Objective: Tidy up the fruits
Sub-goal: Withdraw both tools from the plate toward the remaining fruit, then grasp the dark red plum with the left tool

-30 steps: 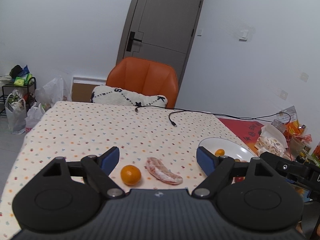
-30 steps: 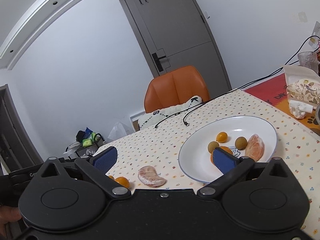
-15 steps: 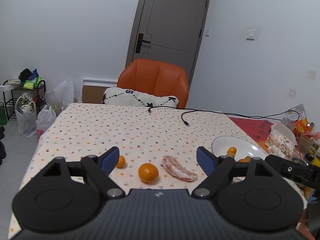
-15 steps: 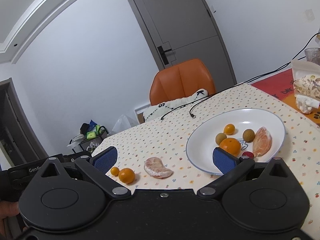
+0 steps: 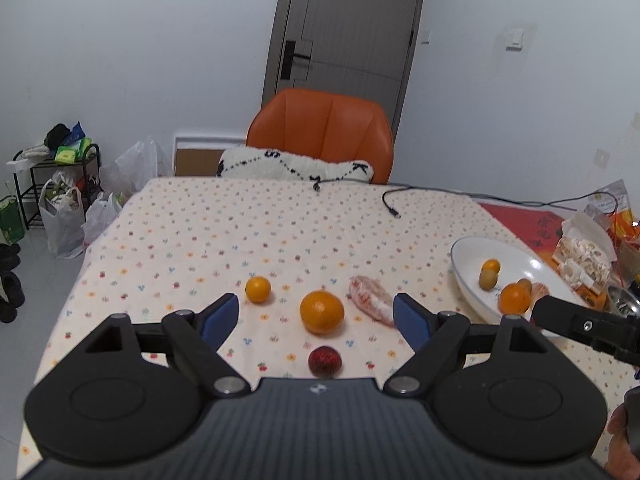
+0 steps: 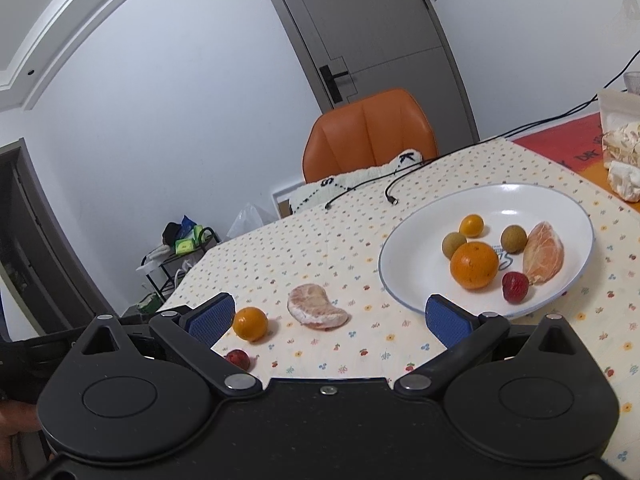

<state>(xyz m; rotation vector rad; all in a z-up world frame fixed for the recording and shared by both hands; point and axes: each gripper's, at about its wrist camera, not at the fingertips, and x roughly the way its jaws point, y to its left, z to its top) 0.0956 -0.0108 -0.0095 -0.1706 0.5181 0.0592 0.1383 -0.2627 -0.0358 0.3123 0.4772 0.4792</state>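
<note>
On the dotted tablecloth lie a small orange (image 5: 258, 289), a larger orange (image 5: 322, 312), a peeled citrus segment (image 5: 370, 300) and a dark red fruit (image 5: 325, 361). My left gripper (image 5: 316, 318) hovers open above them, holding nothing. The white plate (image 6: 412, 264) at the right holds an orange (image 6: 474, 265), a small orange (image 6: 471, 225), two brownish round fruits (image 6: 513, 238), a peeled segment (image 6: 544, 254) and a red fruit (image 6: 515, 287). My right gripper (image 6: 330, 320) is open and empty, near the plate's front edge. Its left finger hides the small loose orange.
An orange chair (image 5: 320, 132) with a white cushion (image 5: 296, 166) stands at the table's far edge. A black cable (image 5: 394, 204) lies across the far side. Snack bags and a red mat (image 5: 532, 220) crowd the right end. Bags and a rack (image 5: 52, 184) stand on the floor at left.
Both grippers have drawn back from the table, still open. More of the cloth shows now, and the small orange and the dark red fruit have come into view.
</note>
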